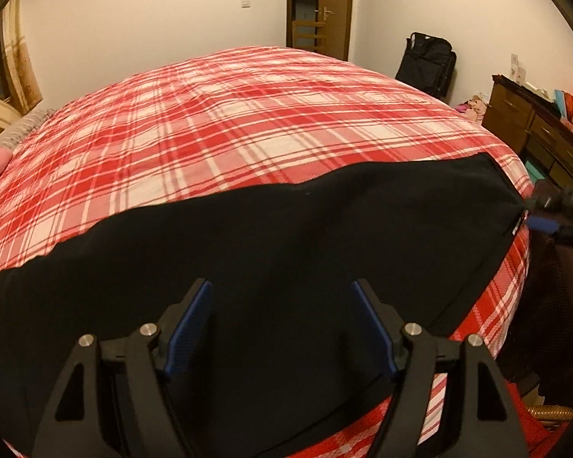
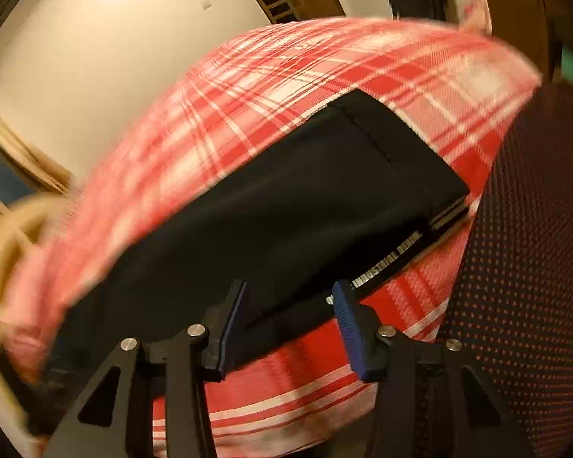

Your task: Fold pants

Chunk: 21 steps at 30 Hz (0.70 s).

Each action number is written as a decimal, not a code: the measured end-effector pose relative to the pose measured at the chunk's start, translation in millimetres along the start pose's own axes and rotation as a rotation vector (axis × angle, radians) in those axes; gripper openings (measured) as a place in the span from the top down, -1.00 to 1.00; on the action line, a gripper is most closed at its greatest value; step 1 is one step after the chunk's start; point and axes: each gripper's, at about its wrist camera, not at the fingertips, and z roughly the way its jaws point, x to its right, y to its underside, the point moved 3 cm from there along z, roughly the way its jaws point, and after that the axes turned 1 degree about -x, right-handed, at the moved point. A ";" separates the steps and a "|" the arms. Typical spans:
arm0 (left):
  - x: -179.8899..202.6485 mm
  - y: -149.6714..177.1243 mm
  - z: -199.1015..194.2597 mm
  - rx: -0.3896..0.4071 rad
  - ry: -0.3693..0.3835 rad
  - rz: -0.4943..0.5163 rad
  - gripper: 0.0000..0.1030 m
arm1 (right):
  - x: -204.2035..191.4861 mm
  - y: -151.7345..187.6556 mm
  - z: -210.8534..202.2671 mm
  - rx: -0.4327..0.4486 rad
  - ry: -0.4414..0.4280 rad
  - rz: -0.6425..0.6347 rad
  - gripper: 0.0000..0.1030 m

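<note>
Black pants [image 1: 286,236] lie flat in a long folded strip across the near part of a bed with a red plaid sheet [image 1: 229,114]. My left gripper [image 1: 282,286] hovers open over the middle of the strip, with nothing pinched between its blue pads. At the strip's right end, the right gripper [image 1: 554,210] shows blurred by the hem. In the right wrist view the pants [image 2: 286,198] show a stitched hem and white lettering along the near edge. That edge runs between the fingers of my right gripper [image 2: 289,287], which stands open with its pads off the cloth.
The plaid sheet [image 2: 324,65] fills the far half of the bed. A brown dresser [image 1: 531,129] and a black bag [image 1: 428,65] stand beyond the bed's right side. A dark dotted mesh surface [image 2: 523,248] rises close on the right. A door [image 1: 324,11] is at the back.
</note>
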 end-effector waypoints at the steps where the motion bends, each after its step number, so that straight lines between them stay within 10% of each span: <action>1: -1.4 0.3 -0.6 0.000 -0.002 -0.002 -0.49 | -0.5 -0.8 7.4 -0.010 0.002 0.023 0.07; 6: -6.7 2.1 -5.9 0.011 0.000 -0.022 -0.49 | -5.1 -7.2 24.9 0.003 -0.053 0.090 0.09; 8: -7.7 2.7 -8.8 0.018 -0.002 -0.020 -0.49 | -10.4 -8.5 26.3 -0.016 -0.098 0.080 0.90; 21: -14.4 -2.1 -17.2 0.040 -0.002 -0.015 -0.49 | 8.4 1.0 11.4 -0.101 -0.037 0.031 0.94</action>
